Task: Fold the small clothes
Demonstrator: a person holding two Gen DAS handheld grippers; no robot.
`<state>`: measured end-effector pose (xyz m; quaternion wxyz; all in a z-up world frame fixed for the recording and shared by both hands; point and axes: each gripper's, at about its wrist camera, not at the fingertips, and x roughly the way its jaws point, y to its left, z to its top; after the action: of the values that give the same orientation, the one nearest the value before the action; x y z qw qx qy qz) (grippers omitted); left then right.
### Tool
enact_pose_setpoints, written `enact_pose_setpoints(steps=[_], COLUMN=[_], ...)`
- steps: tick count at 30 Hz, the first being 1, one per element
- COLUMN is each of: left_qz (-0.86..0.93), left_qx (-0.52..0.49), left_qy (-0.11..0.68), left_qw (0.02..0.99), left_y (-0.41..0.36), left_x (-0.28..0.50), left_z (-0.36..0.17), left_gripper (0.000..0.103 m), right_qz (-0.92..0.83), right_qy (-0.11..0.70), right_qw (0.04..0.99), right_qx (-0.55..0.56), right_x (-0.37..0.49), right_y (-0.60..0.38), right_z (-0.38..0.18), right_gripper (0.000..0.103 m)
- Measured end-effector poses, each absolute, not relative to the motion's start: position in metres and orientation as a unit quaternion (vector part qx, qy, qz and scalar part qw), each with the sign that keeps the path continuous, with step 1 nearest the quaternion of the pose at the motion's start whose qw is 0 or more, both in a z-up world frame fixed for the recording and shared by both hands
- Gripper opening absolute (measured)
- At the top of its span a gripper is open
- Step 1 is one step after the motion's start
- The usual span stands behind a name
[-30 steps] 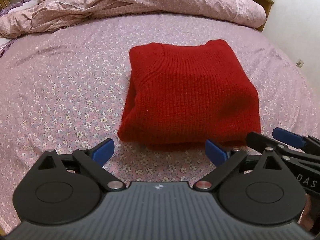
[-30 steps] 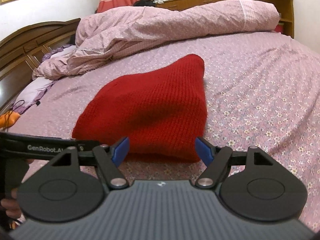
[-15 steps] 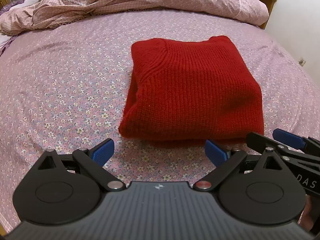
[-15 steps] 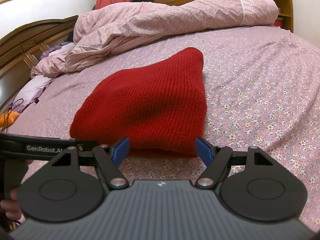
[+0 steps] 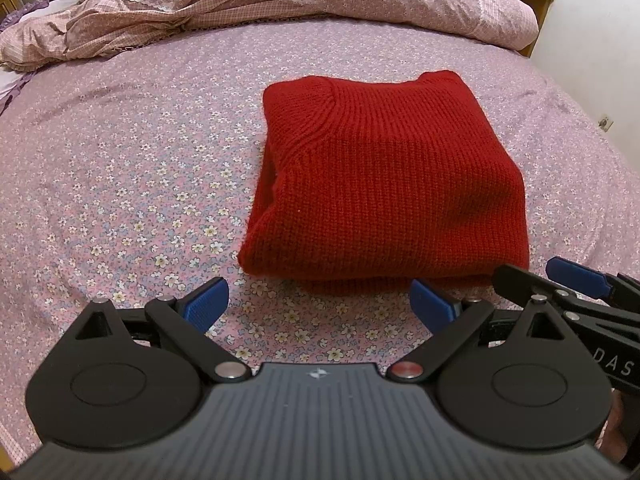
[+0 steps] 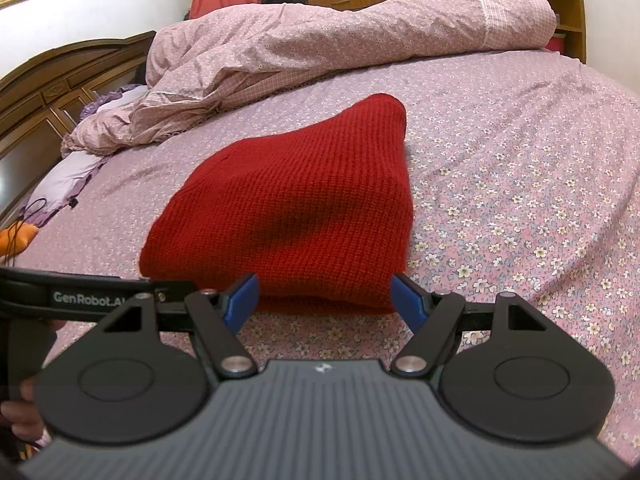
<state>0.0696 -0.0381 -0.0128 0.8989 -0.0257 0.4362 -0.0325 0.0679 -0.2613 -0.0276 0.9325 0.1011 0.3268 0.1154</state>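
Note:
A red knit sweater (image 5: 384, 180) lies folded into a thick rectangle on the floral pink bedsheet (image 5: 120, 168); in the right wrist view the same sweater (image 6: 292, 216) fills the middle. My left gripper (image 5: 320, 304) is open just short of the sweater's near edge, nothing between its blue pads. My right gripper (image 6: 324, 296) is open too, its pads flanking the near edge of the sweater without pressing it. The right gripper's blue tip (image 5: 576, 276) shows at the right edge of the left wrist view.
A crumpled pink duvet (image 6: 340, 44) is heaped along the far side of the bed. A wooden headboard (image 6: 52, 84) stands at the left and a wooden shelf (image 6: 564, 4) at the back right. A hand (image 6: 20, 408) holds the left gripper's handle.
Both views have shifted slightly, so the sweater sits a little lower in the frames. Both grippers stay open and nothing was grasped.

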Motion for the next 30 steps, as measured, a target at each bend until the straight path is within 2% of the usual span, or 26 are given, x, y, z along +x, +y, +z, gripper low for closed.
enact_pose_setpoints(steps=[30], left_qz=[-0.025], left_qx=[-0.015], left_qy=[0.436], left_qw=[0.899], left_y=[-0.0391], left_x=[0.0687], left_z=[-0.0144], left_gripper=[0.099], right_qz=[0.115], right_qy=[0.328], right_qw=[0.932], right_qx=[0.102], right_x=[0.0683], right_y=[-0.2613], right_z=[-0.028], right_gripper=[0.075])
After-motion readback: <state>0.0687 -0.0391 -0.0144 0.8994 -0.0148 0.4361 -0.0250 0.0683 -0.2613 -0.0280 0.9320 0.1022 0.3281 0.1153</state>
